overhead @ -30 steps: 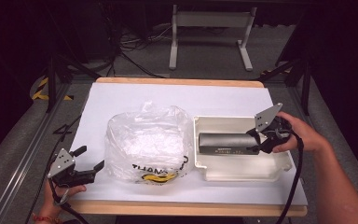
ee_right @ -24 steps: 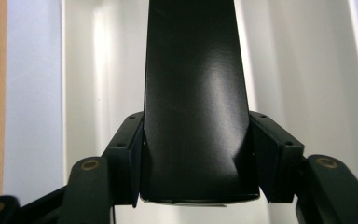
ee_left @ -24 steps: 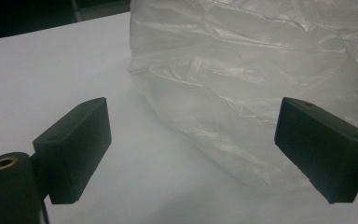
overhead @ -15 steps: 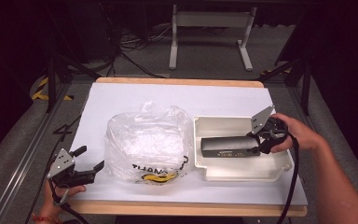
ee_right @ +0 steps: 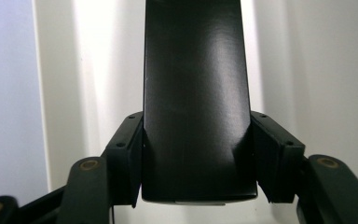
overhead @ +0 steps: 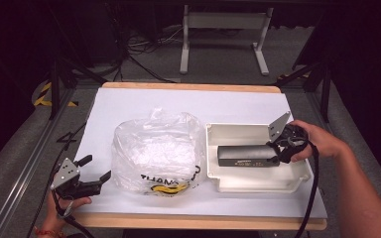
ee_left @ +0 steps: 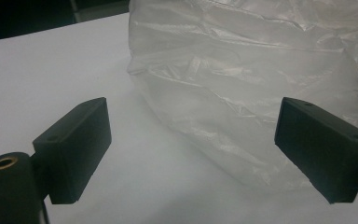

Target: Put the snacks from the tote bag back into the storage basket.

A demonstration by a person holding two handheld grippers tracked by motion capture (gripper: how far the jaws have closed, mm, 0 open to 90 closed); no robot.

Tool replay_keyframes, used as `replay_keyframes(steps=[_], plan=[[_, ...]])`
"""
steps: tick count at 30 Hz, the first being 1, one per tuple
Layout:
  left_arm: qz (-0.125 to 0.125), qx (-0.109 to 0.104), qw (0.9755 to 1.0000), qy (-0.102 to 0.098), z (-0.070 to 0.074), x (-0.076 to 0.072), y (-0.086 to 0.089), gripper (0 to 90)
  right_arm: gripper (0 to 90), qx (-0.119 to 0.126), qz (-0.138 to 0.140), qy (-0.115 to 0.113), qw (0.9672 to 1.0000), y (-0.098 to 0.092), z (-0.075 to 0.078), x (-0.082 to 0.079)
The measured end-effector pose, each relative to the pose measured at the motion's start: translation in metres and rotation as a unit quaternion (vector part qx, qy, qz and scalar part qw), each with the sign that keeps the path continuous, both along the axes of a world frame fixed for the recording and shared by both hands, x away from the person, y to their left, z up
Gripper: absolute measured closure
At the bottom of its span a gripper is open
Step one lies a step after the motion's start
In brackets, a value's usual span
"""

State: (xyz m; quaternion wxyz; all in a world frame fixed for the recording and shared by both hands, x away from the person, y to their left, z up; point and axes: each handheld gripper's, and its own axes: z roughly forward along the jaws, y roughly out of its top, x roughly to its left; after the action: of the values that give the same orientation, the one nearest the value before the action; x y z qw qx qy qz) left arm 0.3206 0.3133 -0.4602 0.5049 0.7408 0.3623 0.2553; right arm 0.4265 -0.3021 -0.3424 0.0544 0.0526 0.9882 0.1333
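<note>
Right gripper (overhead: 277, 151) reaches in from right of shallow white plastic tray (overhead: 238, 184), forearm angled across surface edge; fingers (ee_right: 129, 156) clamped on end of long black rectangular box (overhead: 245, 155), box lying inside tray. Left gripper (overhead: 95, 172) low, left of crumpled clear plastic bag (overhead: 155, 151); fingers (ee_left: 74, 144) spread wide, holding nothing.

Black box (overhead: 243, 155): long, slim, matte carton with small pale print along its side; lies lengthwise inside the tray, one end clamped between the jaws of the right gripper (overhead: 277, 150). White tray (overhead: 258, 183): shallow, rectangular, rounded corners, on the table's right half. Clear plastic bag (overhead: 156, 151): crumpled, puffed, black and yellow print, just left of the tray.
</note>
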Motion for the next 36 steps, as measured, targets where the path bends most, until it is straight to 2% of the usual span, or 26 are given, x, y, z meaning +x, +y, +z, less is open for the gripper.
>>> replay_keyframes(steps=[4,15,25,27,28,32,34,36], plan=[[0.000,0.000,1.0000,0.000,0.000,0.000,0.000,11.5,42.6,-0.009,0.000,0.001,1.0000,0.000,-0.001,0.000],[-0.001,0.002,1.0000,0.001,0.000,0.000,0.000,11.5,42.3,-0.054,-0.012,0.004,0.9985,0.003,-0.005,0.001],[-0.001,-0.001,1.0000,0.001,0.000,-0.001,0.001,11.5,41.7,-0.074,-0.011,-0.002,0.9972,0.005,-0.010,0.003],[-0.001,-0.002,1.0000,0.000,0.000,0.000,0.000,11.5,41.3,-0.080,-0.020,0.001,0.9966,0.005,-0.012,0.003],[-0.001,-0.002,1.0000,0.000,0.000,0.000,0.000,11.5,41.2,-0.079,-0.013,-0.003,0.9968,0.004,-0.013,0.004],[-0.001,-0.001,1.0000,-0.001,0.000,0.000,0.000,11.5,40.9,-0.084,-0.019,-0.002,0.9962,0.003,-0.014,0.004],[-0.002,0.002,1.0000,0.002,0.000,0.000,0.000,11.5,40.8,-0.073,-0.022,-0.010,0.9970,0.001,-0.012,0.003],[-0.002,0.001,1.0000,0.001,0.000,0.000,0.000,11.5,40.9,-0.072,-0.030,-0.009,0.9969,0.000,-0.012,0.002]])
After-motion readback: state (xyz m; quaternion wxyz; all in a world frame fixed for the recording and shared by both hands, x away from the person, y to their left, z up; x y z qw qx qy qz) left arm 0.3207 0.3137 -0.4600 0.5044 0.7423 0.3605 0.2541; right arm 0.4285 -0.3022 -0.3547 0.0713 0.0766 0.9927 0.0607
